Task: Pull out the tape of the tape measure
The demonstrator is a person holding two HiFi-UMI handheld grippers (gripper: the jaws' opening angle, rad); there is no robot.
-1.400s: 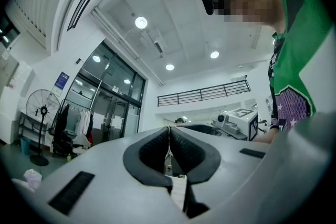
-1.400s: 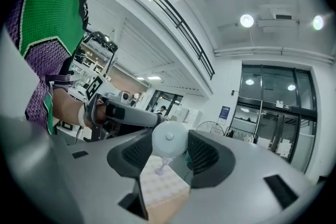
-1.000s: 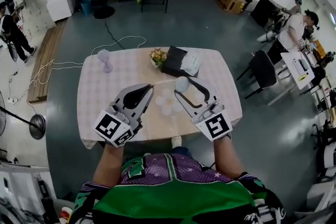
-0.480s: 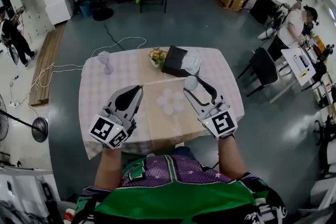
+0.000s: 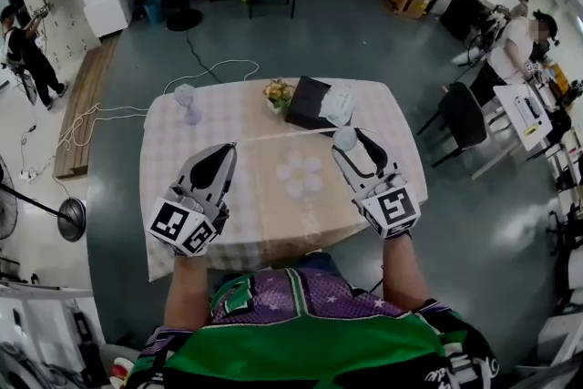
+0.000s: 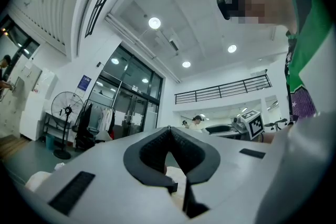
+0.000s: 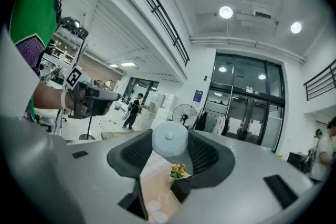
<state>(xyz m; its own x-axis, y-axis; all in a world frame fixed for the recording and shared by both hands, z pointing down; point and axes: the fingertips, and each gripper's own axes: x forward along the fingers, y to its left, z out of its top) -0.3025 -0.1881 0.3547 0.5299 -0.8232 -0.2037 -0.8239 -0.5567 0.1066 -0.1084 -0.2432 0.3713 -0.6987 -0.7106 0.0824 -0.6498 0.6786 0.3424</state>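
Right gripper [image 5: 352, 138] clamps round tape measure [image 5: 343, 139], centre-right of frame | left gripper [image 5: 230, 147] pinched shut on thin tape [image 5: 282, 137] stretched across table [image 5: 173, 168] | risk: weak pinch, tape slips, snaps back.

tape [image 5: 282, 137]: only a hairline running from 9 to 3 o'clock between the two tips. Its markings are too small to read, and its end is lost inside the closed tips of the left gripper [image 6: 168, 128].
tape measure case [image 7: 169, 138]: the flanks are covered by the pads of the right gripper [image 5: 345, 138], so only the round pale face shows.
pale item [image 5: 186, 101]: at 11 o'clock on the table [image 5: 269, 228], too blurred to tell what it is.
pale bundle [image 5: 334, 107]: on the dark box [image 5: 302, 103] at 1 o'clock, kind unclear.
table's near edge: at 6 o'clock, partly behind the marker cubes and forearms.
person's shirt [image 5: 310, 332]: cut off by the bottom edge.
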